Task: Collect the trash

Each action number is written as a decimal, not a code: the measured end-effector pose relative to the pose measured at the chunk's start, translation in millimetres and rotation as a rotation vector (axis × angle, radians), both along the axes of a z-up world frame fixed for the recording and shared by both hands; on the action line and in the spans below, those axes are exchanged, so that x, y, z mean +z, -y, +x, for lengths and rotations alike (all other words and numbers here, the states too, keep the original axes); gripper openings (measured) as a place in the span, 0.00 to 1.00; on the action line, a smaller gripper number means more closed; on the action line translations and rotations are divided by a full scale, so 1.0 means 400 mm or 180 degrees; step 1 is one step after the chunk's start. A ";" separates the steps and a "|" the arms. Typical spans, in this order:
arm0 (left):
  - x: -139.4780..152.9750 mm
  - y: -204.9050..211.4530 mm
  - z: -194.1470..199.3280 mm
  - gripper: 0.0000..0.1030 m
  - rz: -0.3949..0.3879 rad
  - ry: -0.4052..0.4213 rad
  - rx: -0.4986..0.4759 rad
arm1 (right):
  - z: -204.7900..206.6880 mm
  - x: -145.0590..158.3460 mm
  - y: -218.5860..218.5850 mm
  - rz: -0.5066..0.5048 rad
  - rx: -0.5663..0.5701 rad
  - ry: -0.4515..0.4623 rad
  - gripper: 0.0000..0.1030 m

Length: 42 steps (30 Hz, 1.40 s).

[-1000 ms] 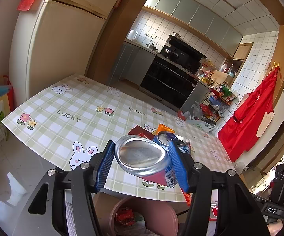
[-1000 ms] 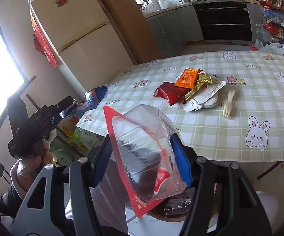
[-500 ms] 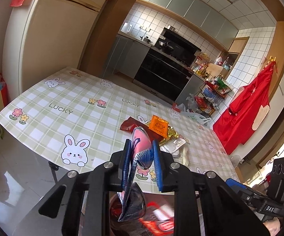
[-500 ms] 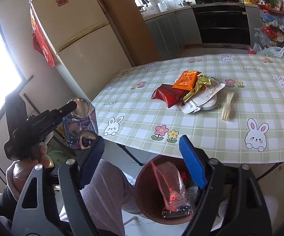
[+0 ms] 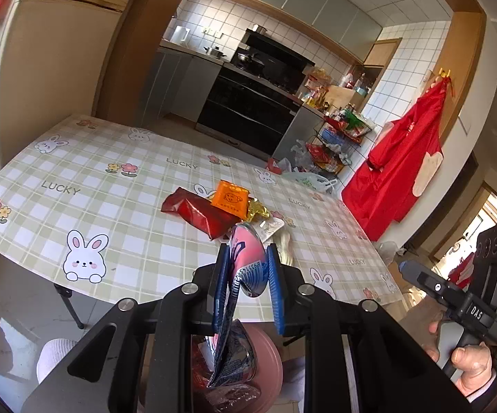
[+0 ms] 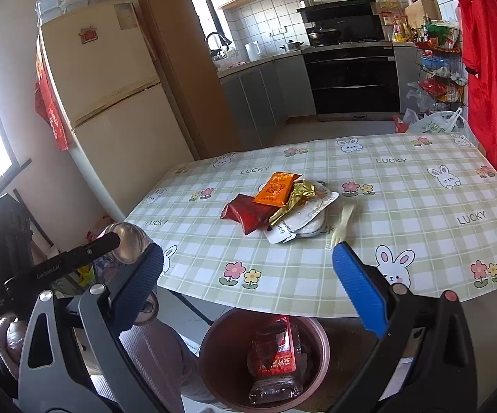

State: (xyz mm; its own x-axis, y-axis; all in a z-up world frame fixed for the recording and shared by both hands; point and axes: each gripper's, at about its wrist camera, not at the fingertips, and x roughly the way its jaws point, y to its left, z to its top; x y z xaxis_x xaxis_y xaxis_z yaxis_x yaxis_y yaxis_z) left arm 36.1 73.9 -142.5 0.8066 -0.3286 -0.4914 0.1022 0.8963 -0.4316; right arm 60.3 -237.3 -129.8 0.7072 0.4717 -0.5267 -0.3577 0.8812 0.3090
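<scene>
Pinching crushed can (image 5: 246,268) in left gripper (image 5: 248,284) jaws, above pink bin (image 6: 214,347). Right gripper (image 6: 246,284) jaws opening, spread wide, nothing between. Wrapper pile (image 6: 276,203) lying mid-surface (image 6: 420,206); red packet (image 6: 276,351) inside bin.

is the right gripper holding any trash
No, the right gripper is opening with nothing between its pads, above the bin.
</scene>
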 end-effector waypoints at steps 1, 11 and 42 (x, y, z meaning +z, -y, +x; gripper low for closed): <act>-0.001 0.013 0.001 0.21 0.0021 -0.0014 -0.0047 | 0.002 -0.001 0.010 0.0013 -0.0028 0.0000 0.94; -0.041 0.108 0.024 0.21 0.0192 -0.0216 -0.0384 | 0.015 -0.033 0.058 0.0094 -0.0148 -0.0091 0.94; -0.126 0.052 0.042 0.94 0.0154 -0.0637 0.0170 | 0.038 -0.111 0.044 -0.0200 -0.0289 -0.0289 0.94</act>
